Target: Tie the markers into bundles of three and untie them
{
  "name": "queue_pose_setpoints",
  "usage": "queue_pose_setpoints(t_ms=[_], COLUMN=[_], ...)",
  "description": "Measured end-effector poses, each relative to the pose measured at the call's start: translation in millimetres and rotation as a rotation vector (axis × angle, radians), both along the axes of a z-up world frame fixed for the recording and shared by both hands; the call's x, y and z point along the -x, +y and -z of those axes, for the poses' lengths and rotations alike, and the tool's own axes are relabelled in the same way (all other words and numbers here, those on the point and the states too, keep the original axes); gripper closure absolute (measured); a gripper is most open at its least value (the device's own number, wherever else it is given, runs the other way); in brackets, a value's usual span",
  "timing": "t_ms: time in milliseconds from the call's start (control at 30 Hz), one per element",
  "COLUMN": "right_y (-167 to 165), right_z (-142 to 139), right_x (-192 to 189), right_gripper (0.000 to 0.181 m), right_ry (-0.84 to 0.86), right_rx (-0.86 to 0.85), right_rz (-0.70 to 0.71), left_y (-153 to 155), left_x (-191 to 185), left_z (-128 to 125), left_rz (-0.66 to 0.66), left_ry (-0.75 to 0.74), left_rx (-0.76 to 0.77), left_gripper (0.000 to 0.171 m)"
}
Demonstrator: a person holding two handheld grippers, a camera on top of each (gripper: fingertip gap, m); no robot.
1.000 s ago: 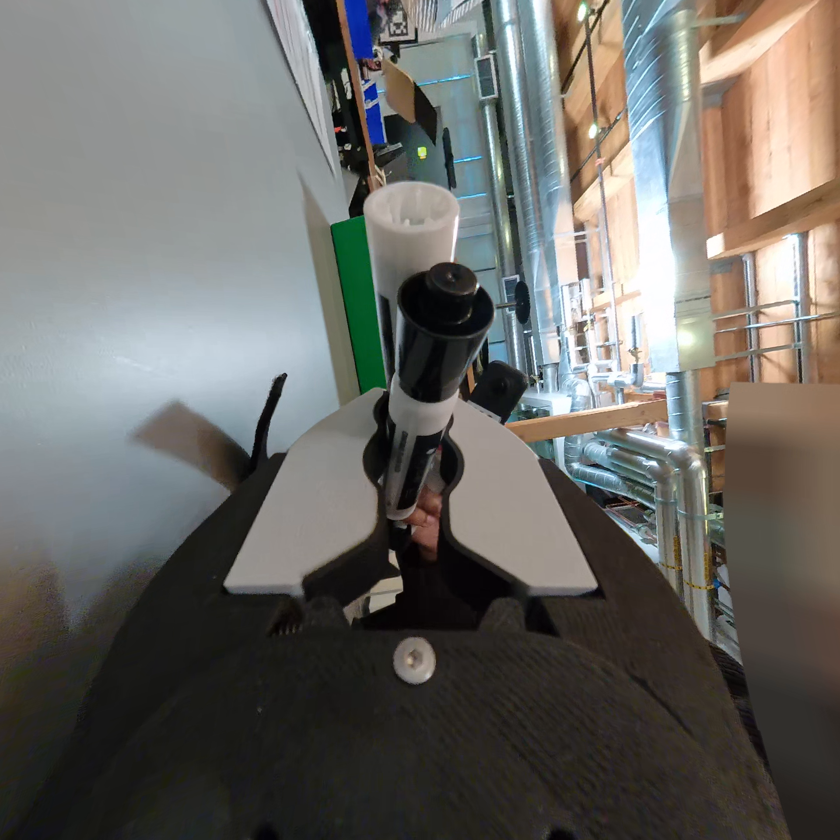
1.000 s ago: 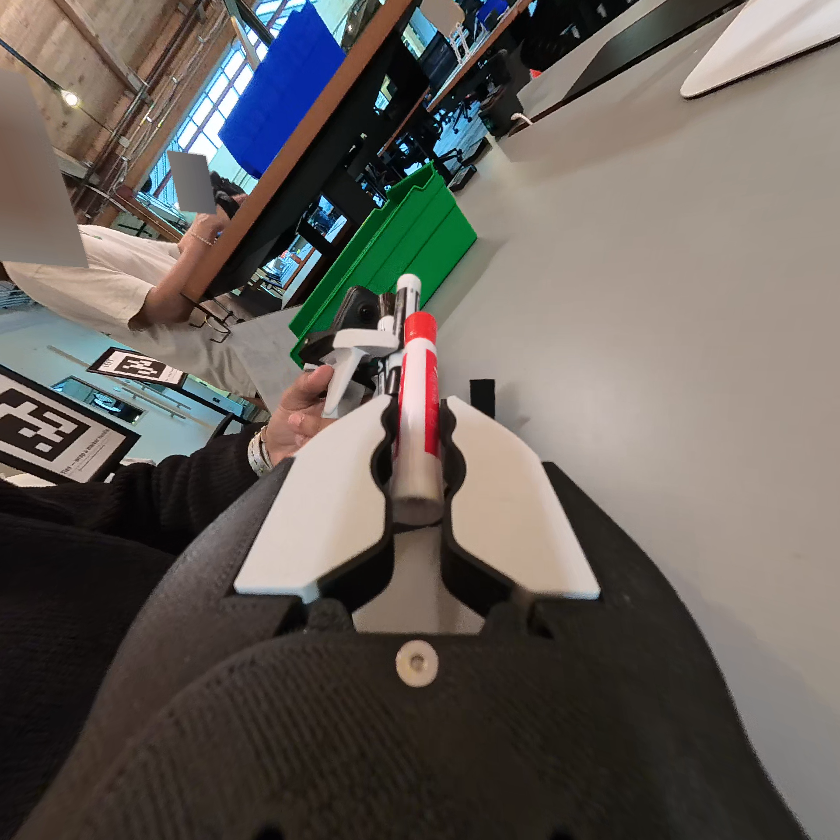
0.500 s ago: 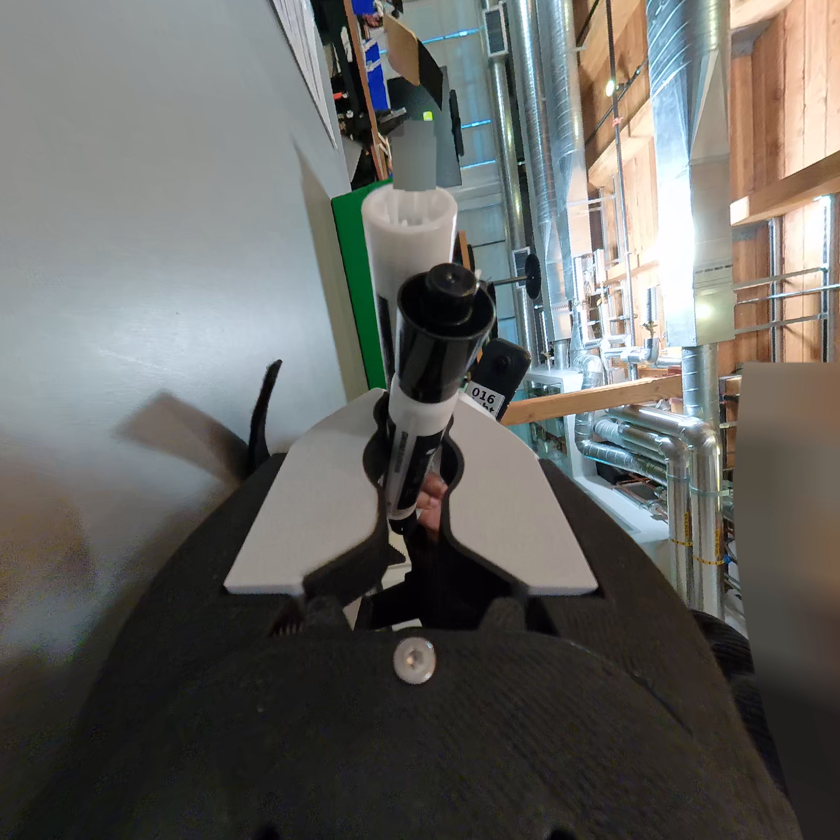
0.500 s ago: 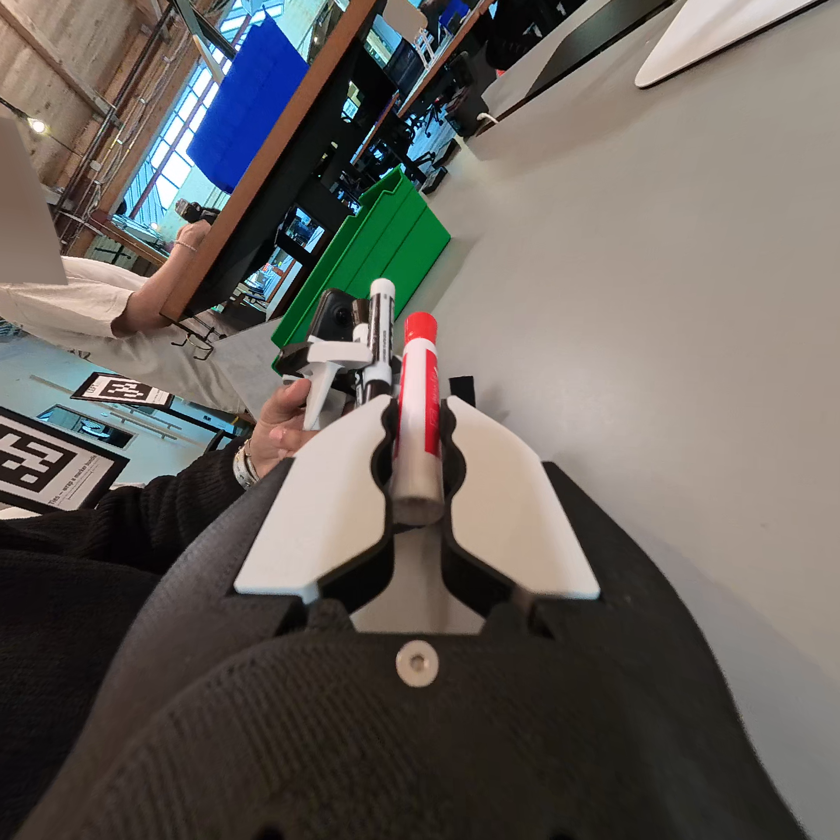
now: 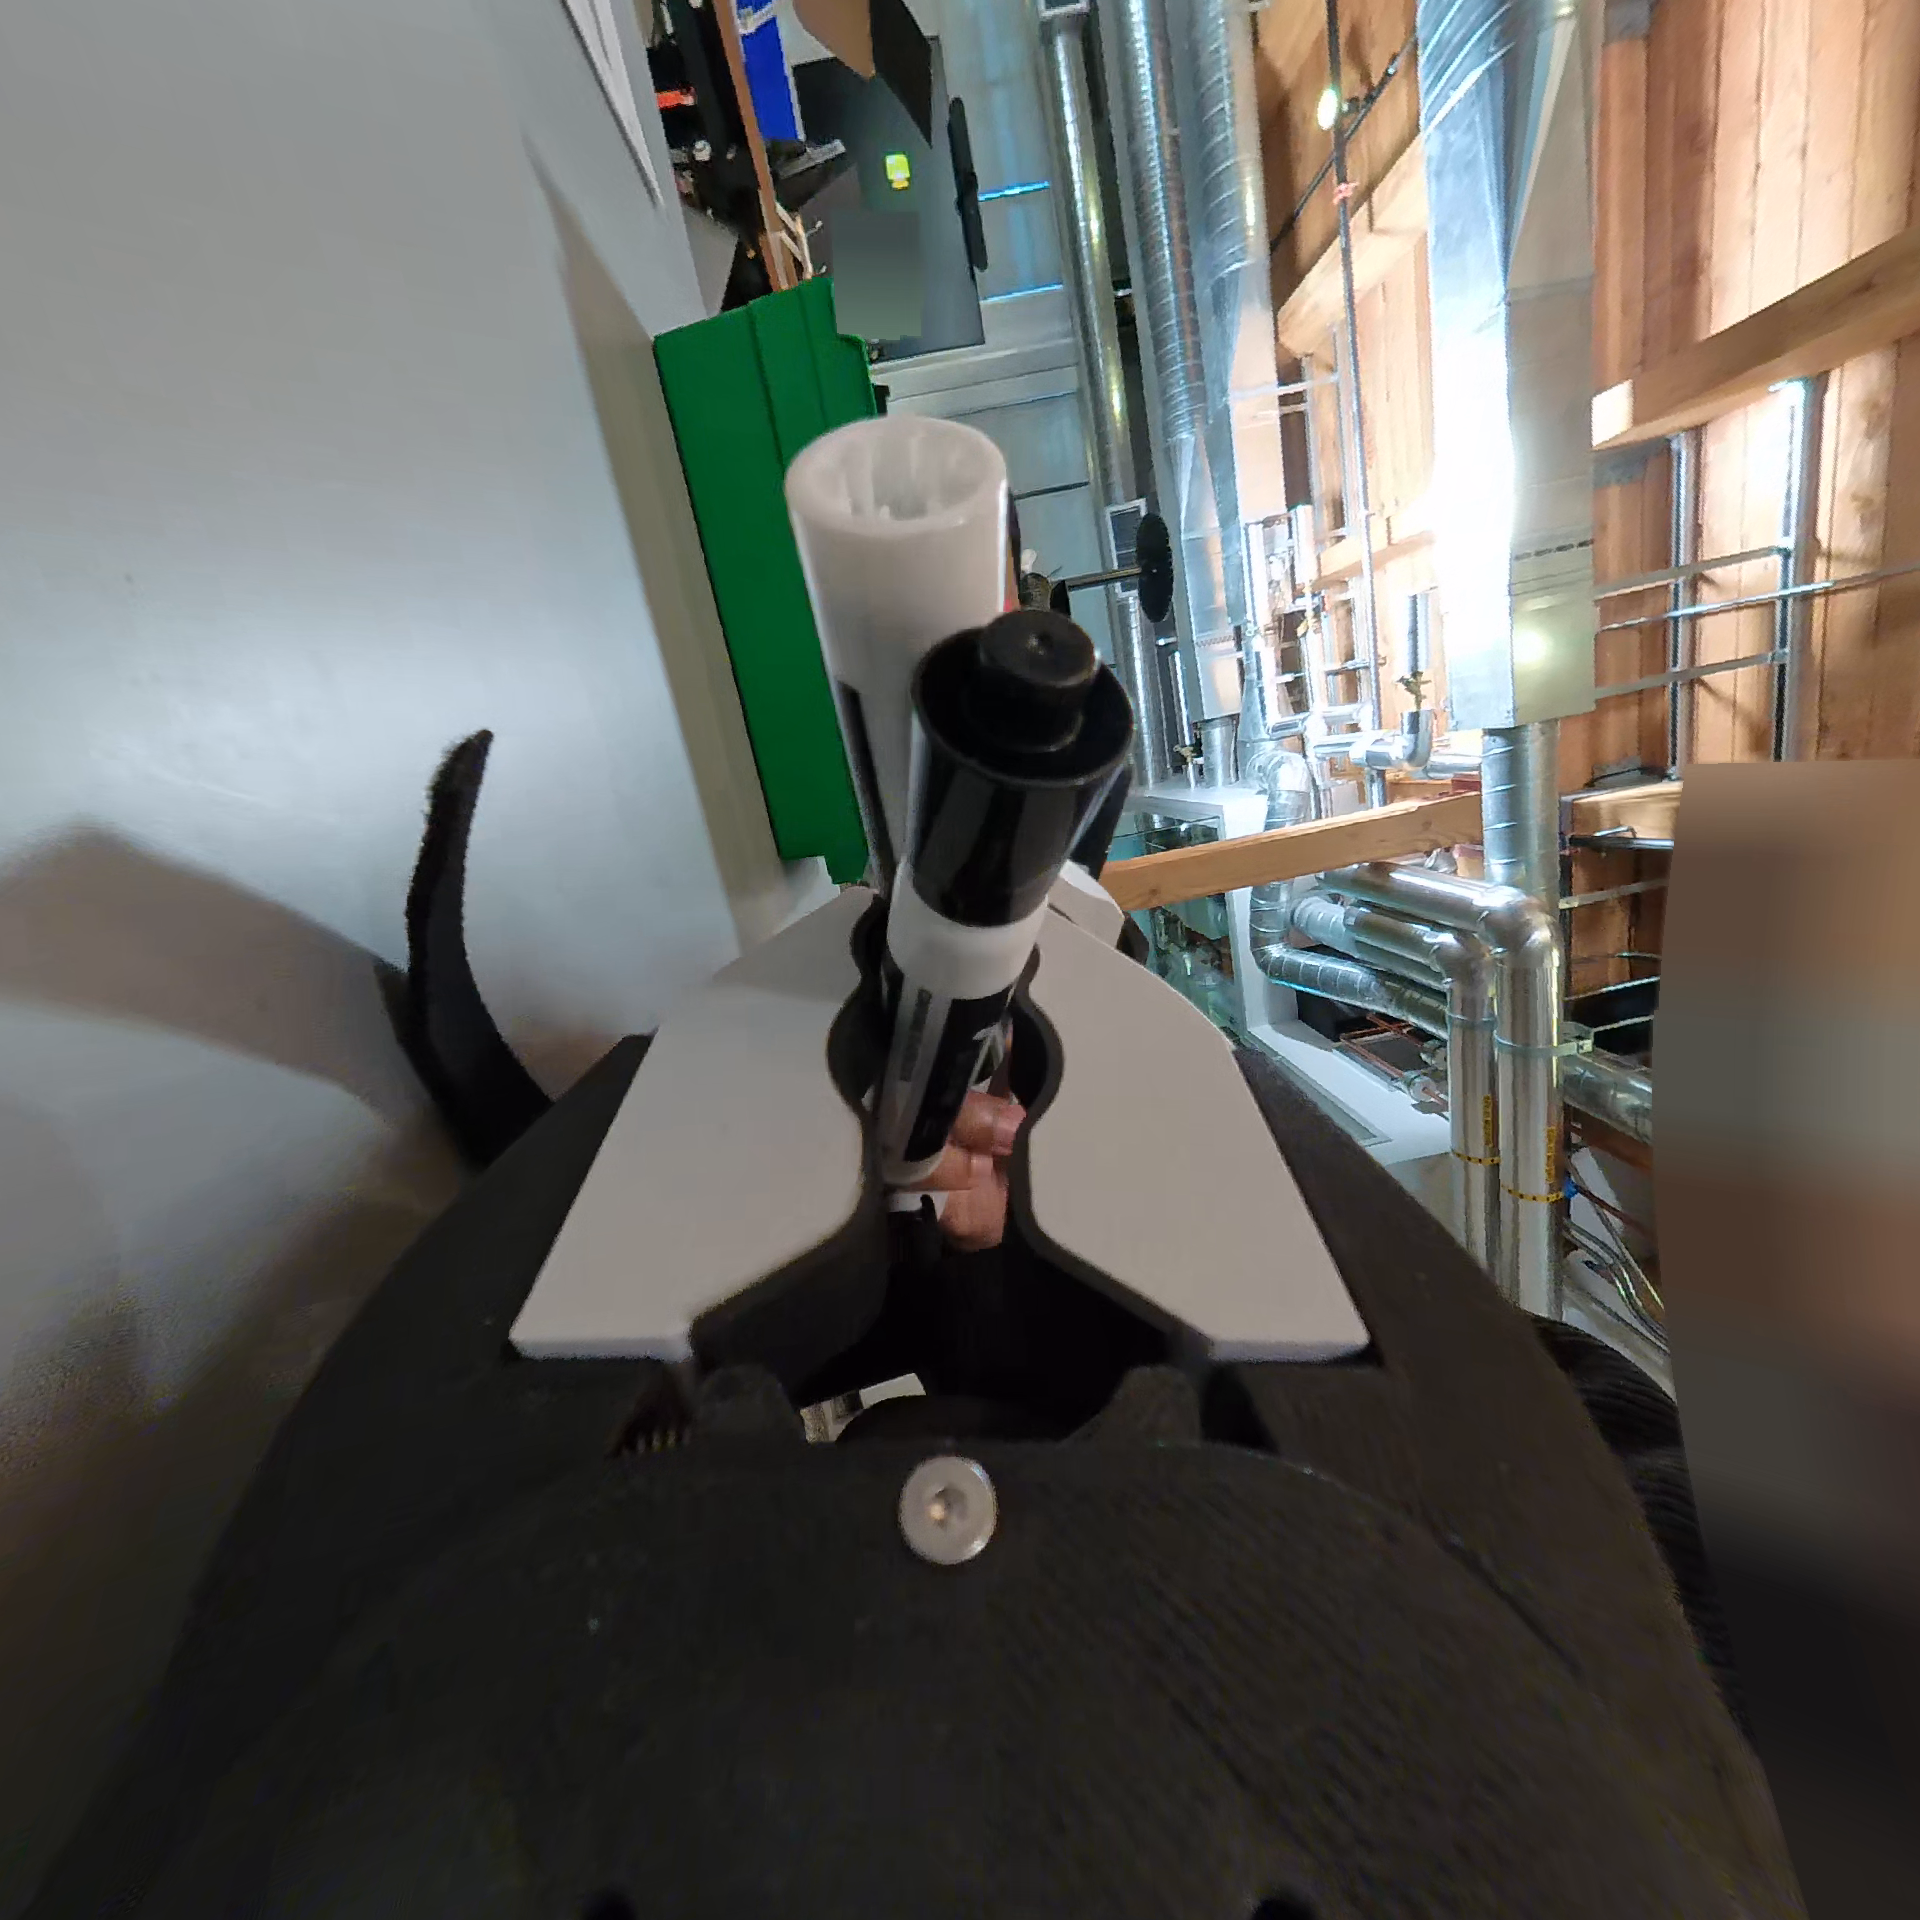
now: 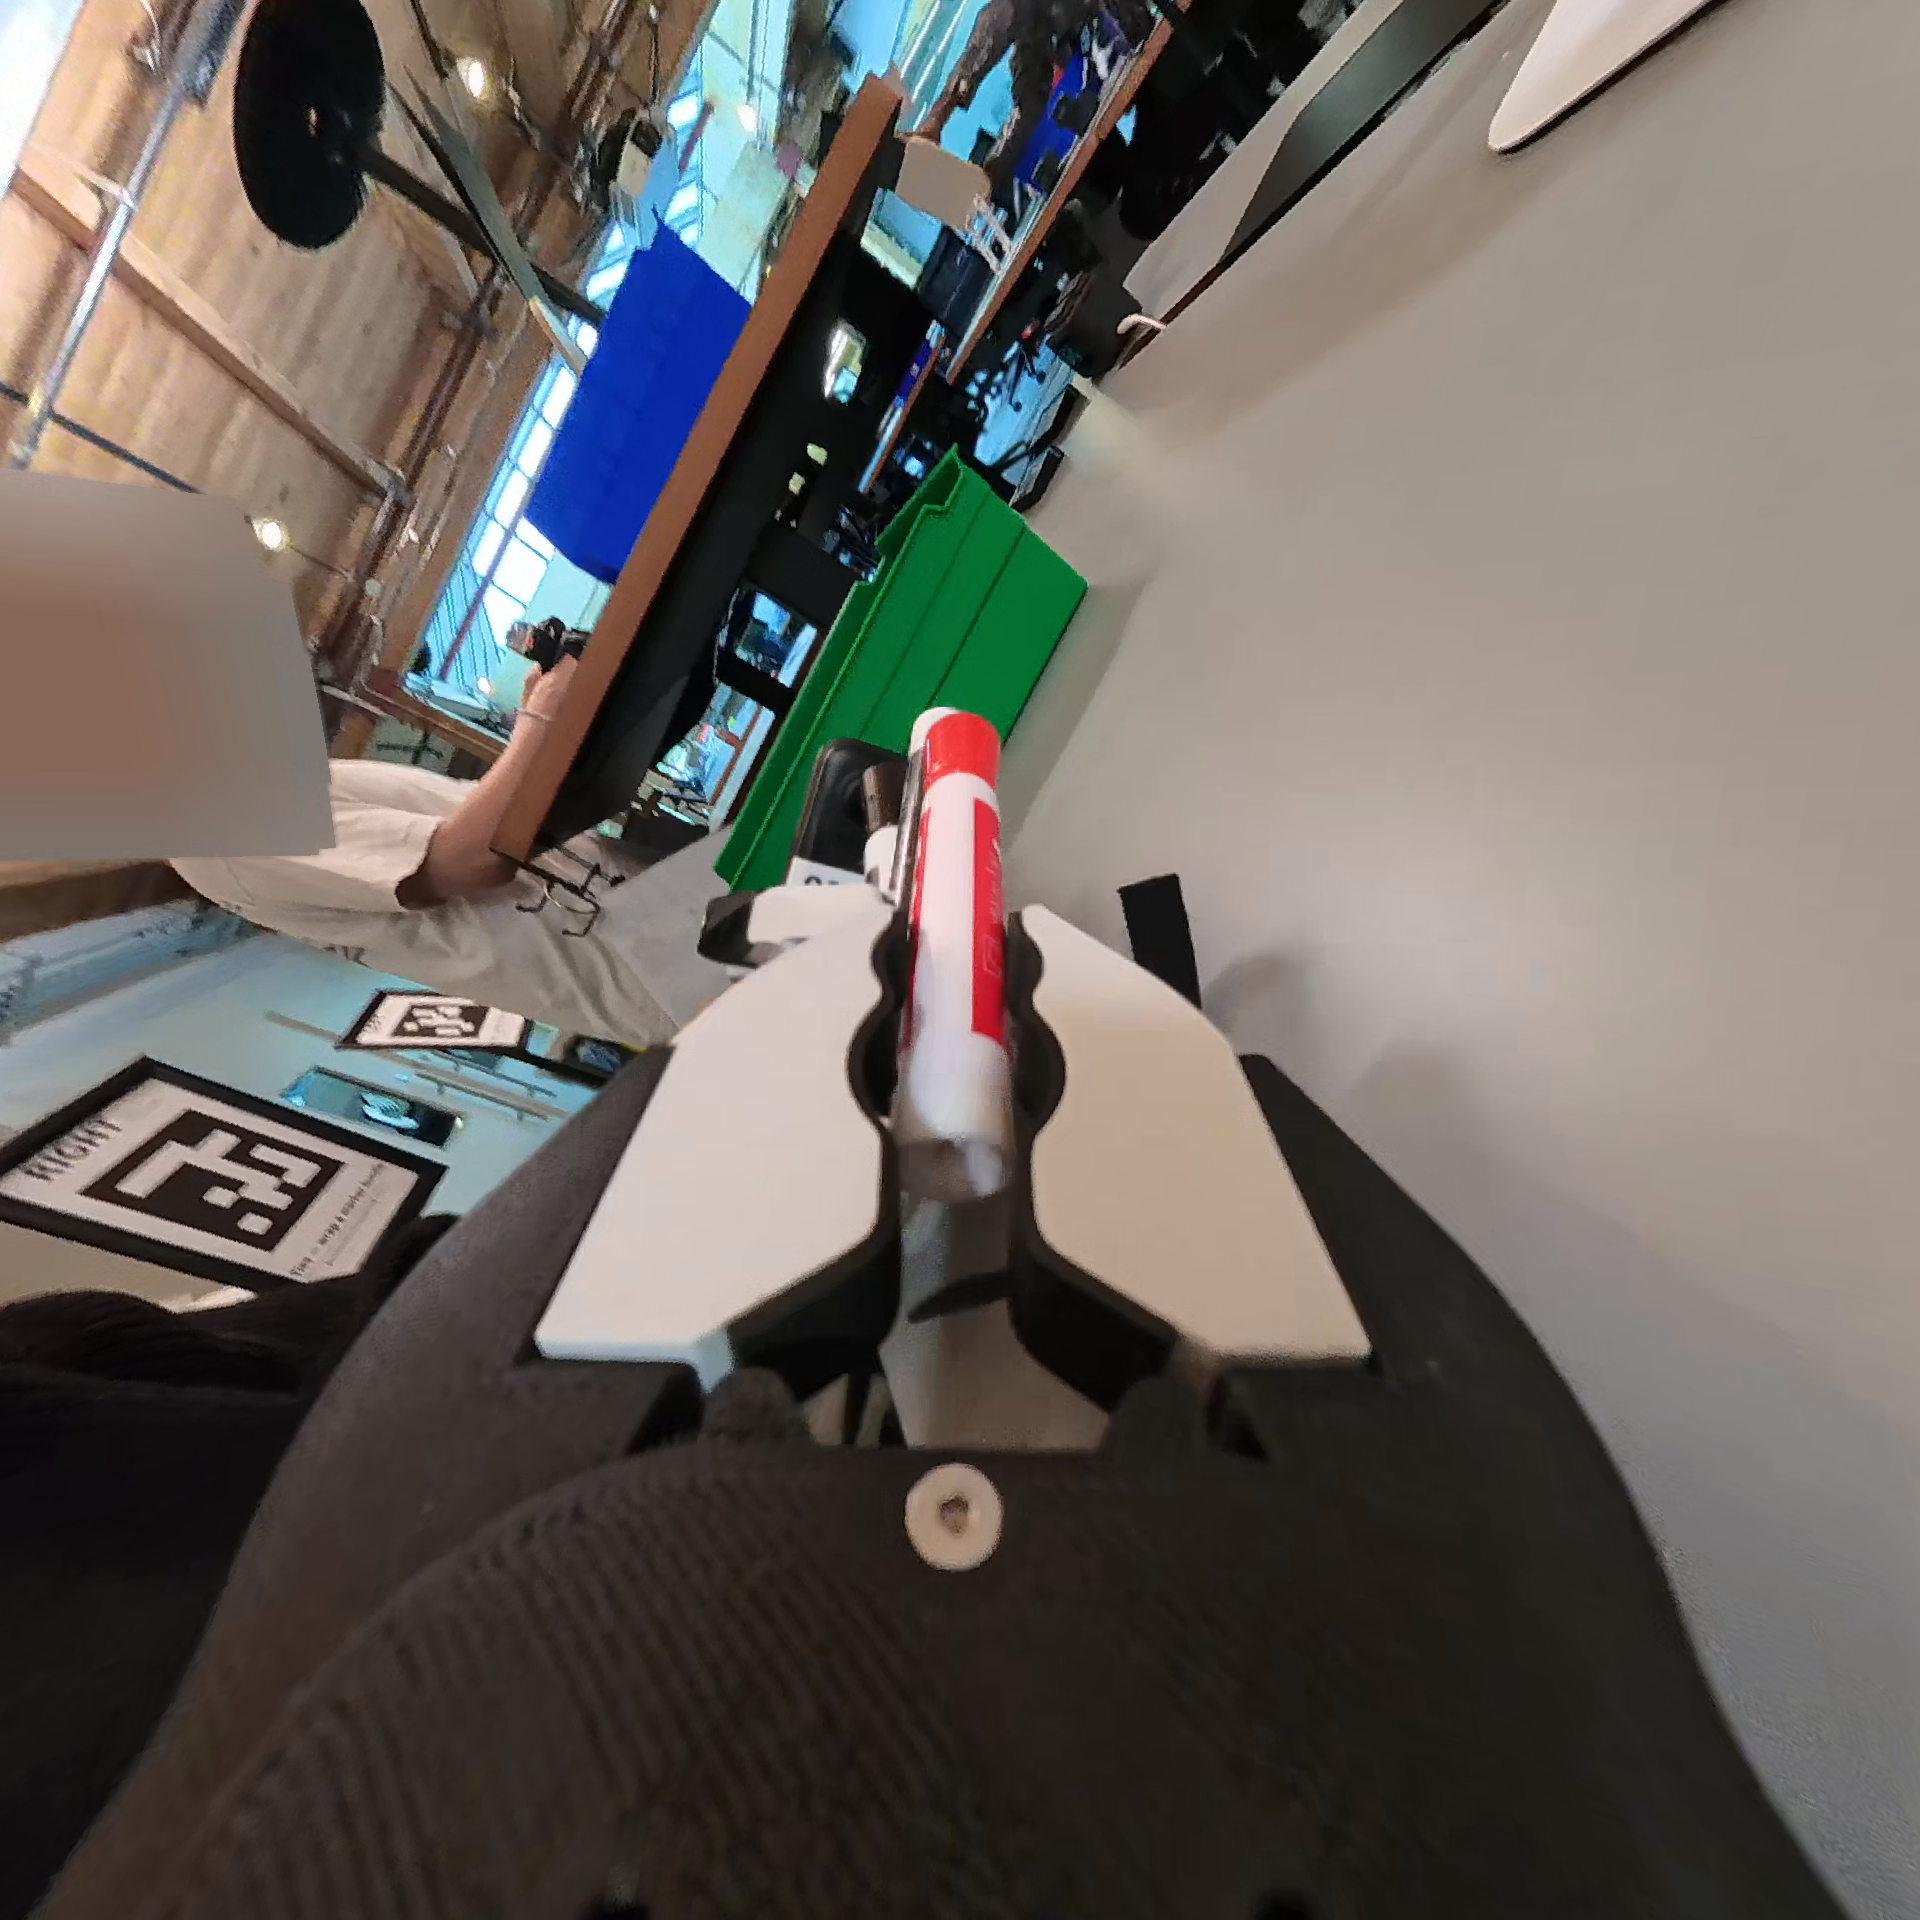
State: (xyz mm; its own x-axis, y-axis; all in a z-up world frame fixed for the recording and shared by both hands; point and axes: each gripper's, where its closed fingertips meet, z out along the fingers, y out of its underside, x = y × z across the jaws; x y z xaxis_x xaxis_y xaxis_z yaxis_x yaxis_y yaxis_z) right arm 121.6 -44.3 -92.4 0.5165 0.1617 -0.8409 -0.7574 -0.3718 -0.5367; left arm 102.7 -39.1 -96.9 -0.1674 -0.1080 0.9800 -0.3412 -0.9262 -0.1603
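Observation:
My left gripper (image 5: 951,920) is shut on a black-capped marker (image 5: 997,790) that points up and away. A second marker's white hollow end (image 5: 894,540) stands right behind it, in the same grip as far as I can tell. My right gripper (image 6: 954,920) is shut on a red-capped marker (image 6: 956,894), cap pointing away. The cap lies against the left gripper's markers (image 6: 885,805). The left gripper's white fingers (image 6: 800,920) show just beyond. A black strap (image 5: 447,935) curls up from the grey table; it also shows in the right wrist view (image 6: 1158,935).
A green bin (image 5: 758,582) stands on the grey table (image 6: 1507,831) beyond both grippers; it also shows in the right wrist view (image 6: 935,644). A person in a white top (image 6: 416,894) sits at a neighbouring desk. A white board (image 6: 1579,62) lies at the far table edge. My two grippers' fingertips are within a few centimetres of each other.
My right gripper has brought the red marker up beside the left gripper's markers, so they now overlap in view. Both grips stayed shut. The left view has tilted slightly.

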Motion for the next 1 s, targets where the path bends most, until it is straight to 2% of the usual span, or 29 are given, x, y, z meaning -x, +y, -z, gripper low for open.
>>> queue_pose_setpoints(t_ms=[267,700,1000], right_y=[3,5,5], right_z=[-5,10,11], right_x=[6,28,35], right_gripper=[0.163,0.163,0.163], right_ry=[0.218,0.208,0.249], right_rx=[-0.018,0.060,0.071], right_rz=[0.011,-0.064,-0.103], left_y=[7,10,5], left_x=[0,-1,-1], left_z=[-5,-3,1], left_rz=[-0.058,-0.072,-0.044], left_ry=[-0.027,-0.020,-0.004], left_rx=[-0.013,0.003,0.019], left_gripper=[0.148,0.145,0.152])
